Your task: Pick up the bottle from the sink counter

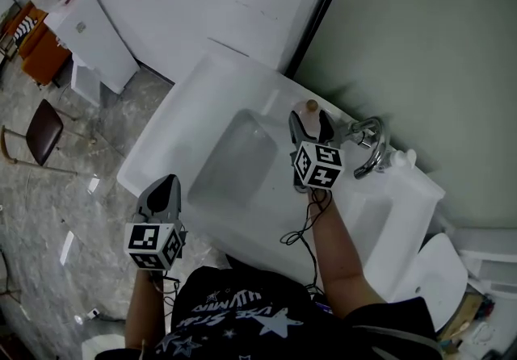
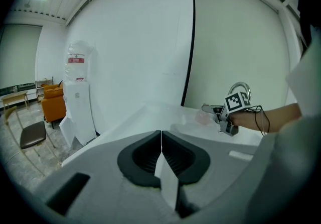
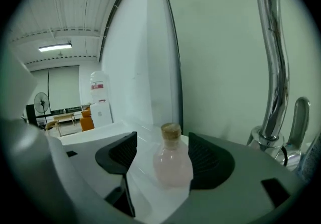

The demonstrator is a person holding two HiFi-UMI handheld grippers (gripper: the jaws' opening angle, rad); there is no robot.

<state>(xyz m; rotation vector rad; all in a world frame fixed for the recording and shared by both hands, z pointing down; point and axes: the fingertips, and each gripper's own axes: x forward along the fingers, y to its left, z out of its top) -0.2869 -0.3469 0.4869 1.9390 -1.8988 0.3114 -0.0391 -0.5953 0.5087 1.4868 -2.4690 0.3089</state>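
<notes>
Closest to the person, the left gripper (image 1: 166,182) hangs over the front edge of the sink counter (image 1: 190,96). Its jaws are pressed together with nothing between them, so that one's just idle. Its marker cube (image 1: 153,244) sits right by the person's hand.

Ahead of it and off to its right is the basin (image 1: 234,161), a white rectangular bowl sunk into the counter. The person's bare right forearm (image 1: 343,249) reaches across beside the basin, with a black cable dangling under the wrist.

At the end of that arm the right gripper (image 1: 311,123) is over the back ledge with its jaws standing apart. The bottle (image 3: 172,165) sits upright on the counter right between them. It's a small, round-bellied, pinkish see-through thing with a cork stopper (image 3: 170,131). There's a clear gap on the left jaw's side, and it sits much tighter to the right jaw, though I honestly can't tell if that pad touches it. Either way it isn't clamped.

Just to the right of that gripper is a chrome gooseneck faucet (image 1: 370,144). Straight past the jaws is a pale green wall (image 1: 420,43).

Way off to the left gripper's far left, there's a white water dispenser (image 1: 90,37), a brown chair (image 1: 44,128) and something orange (image 1: 42,56) that looks like a seat.
</notes>
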